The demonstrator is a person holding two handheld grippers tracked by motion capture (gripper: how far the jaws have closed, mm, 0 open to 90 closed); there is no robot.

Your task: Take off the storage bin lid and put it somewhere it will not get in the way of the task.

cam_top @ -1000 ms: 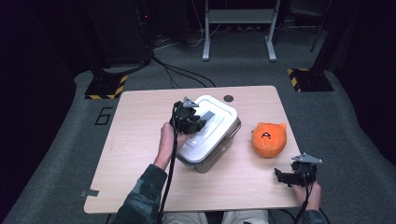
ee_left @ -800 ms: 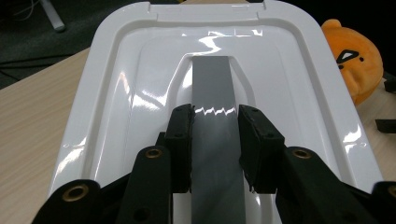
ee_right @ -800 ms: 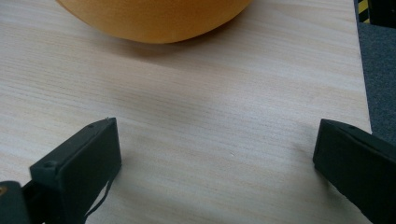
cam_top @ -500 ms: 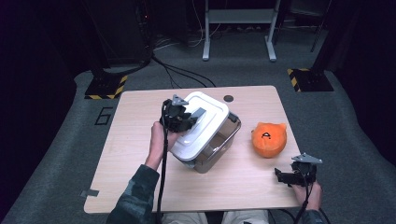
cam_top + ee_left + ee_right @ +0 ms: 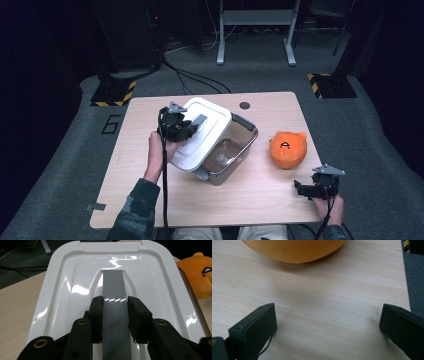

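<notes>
My left gripper (image 5: 181,125) (image 5: 115,303) is shut on the grey handle strip (image 5: 113,282) of a white box lid (image 5: 206,131) (image 5: 72,287). It holds the lid tilted, up and to the left of a clear container (image 5: 234,150) with a grey latch rim, whose inside now shows. An orange plush toy (image 5: 287,148) (image 5: 197,272) (image 5: 294,248) sits on the table to the right of the container. Near the front right corner my right gripper (image 5: 306,189) (image 5: 329,312) stands open over bare wood, just short of the plush.
The wooden table (image 5: 150,200) has a dark round grommet (image 5: 244,105) at its back edge. Its right edge (image 5: 405,277) runs close beside the right gripper. Black-and-yellow striped stand bases (image 5: 115,92) and cables lie on the grey floor behind.
The lid has come off the container and moved left and slightly up in my left gripper, uncovering the container's right half. The right gripper has kept still.
</notes>
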